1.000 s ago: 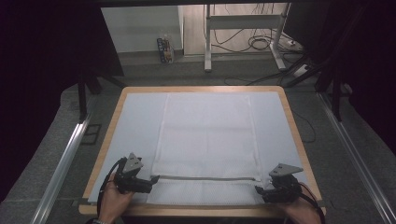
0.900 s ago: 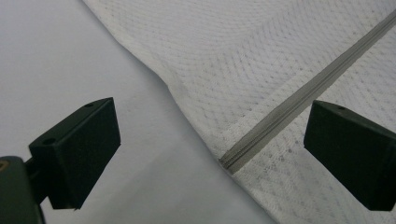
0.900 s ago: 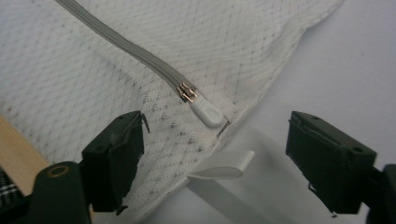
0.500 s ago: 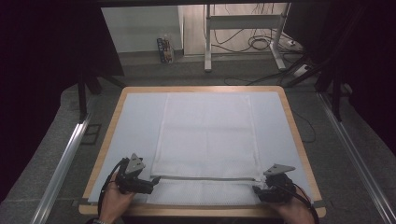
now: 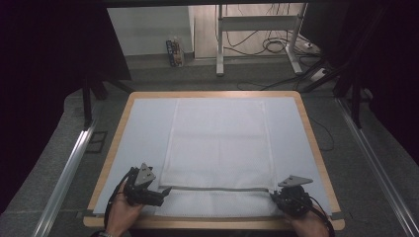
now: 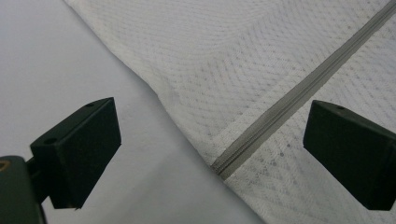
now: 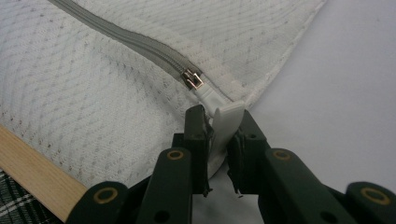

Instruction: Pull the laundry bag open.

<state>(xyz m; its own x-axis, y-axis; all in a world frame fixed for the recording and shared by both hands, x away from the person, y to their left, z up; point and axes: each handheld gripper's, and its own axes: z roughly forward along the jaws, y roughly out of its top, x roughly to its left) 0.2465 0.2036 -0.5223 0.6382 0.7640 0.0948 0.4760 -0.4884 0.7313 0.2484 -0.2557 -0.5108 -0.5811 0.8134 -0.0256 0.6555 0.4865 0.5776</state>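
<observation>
At the lower right of the high view, the right tool (image 5: pixel 291 200) has just been closing and now pinches the white pull tab (image 7: pixel 226 119) of the grey zipper (image 5: pixel 220 188). At lower left, the left tool (image 5: pixel 148 190) stands released, jaws straddling the zipper's other end. The white mesh bag (image 5: pixel 220 143) lies flat, stretching toward the desk's (image 5: pixel 309 128) far edge

White mesh bag (image 5: pixel 219 148), flat on desk, near edge close to front rim. Grey zip (image 5: pixel 220 188) straight across near end, shut; white pull tab (image 7: pixel 227 119) at right corner, upright.
</observation>
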